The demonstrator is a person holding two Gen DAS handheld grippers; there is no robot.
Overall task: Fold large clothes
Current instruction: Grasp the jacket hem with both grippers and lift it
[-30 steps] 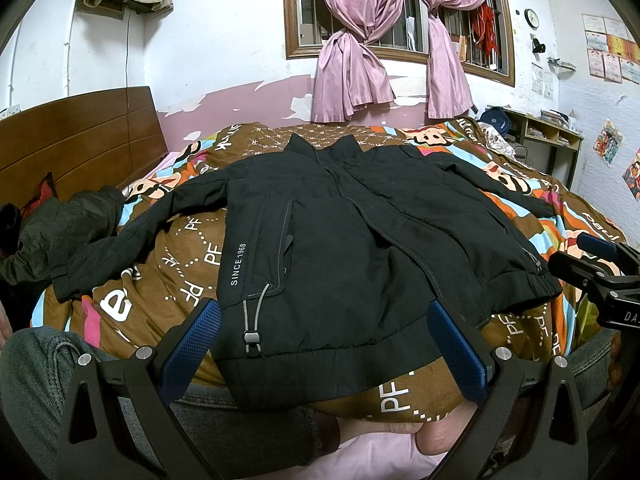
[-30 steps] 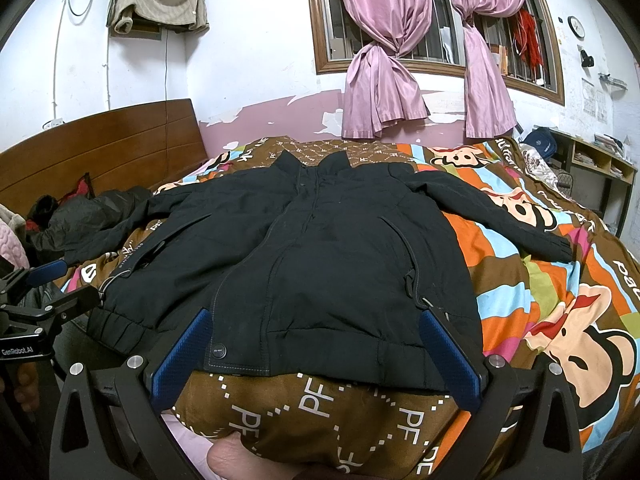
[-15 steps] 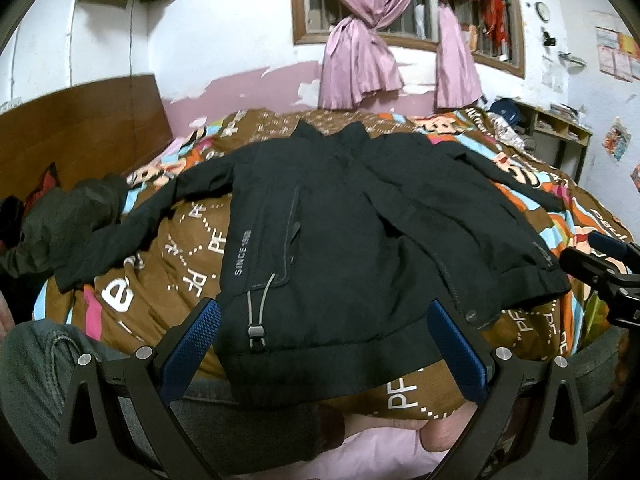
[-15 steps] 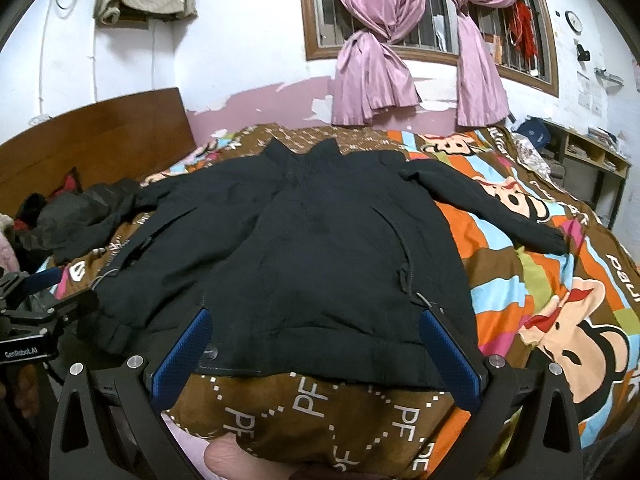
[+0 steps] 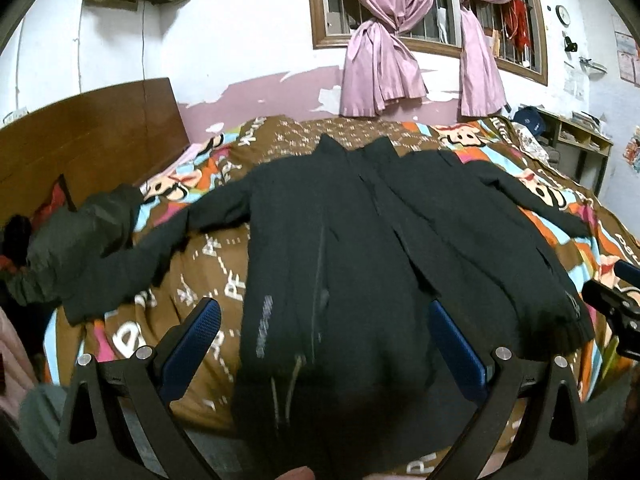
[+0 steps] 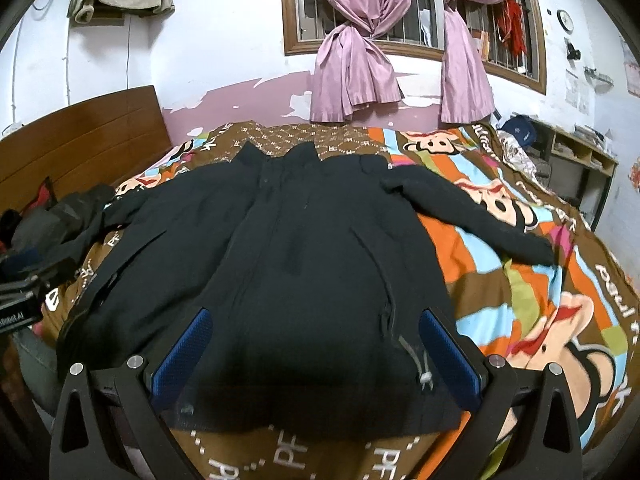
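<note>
A large black jacket [image 5: 360, 248] lies flat and face up on the bed, collar toward the window, both sleeves spread out; it also shows in the right wrist view [image 6: 304, 264]. My left gripper [image 5: 324, 328] is open and empty, above the jacket's left hem. My right gripper [image 6: 314, 340] is open and empty, above the right hem. Each gripper shows at the edge of the other's view: the right one [image 5: 616, 304], the left one [image 6: 24, 280].
The bed has a brown and bright cartoon-print cover [image 6: 520, 280]. A dark green garment [image 5: 76, 236] lies at the left by the wooden headboard [image 5: 88, 136]. A window with pink curtains [image 5: 380, 60] is behind; shelves [image 5: 576, 140] stand at the right.
Both grippers have moved forward and up over the jacket's hem, so the jacket fills more of each view. The jacket has not moved.
</note>
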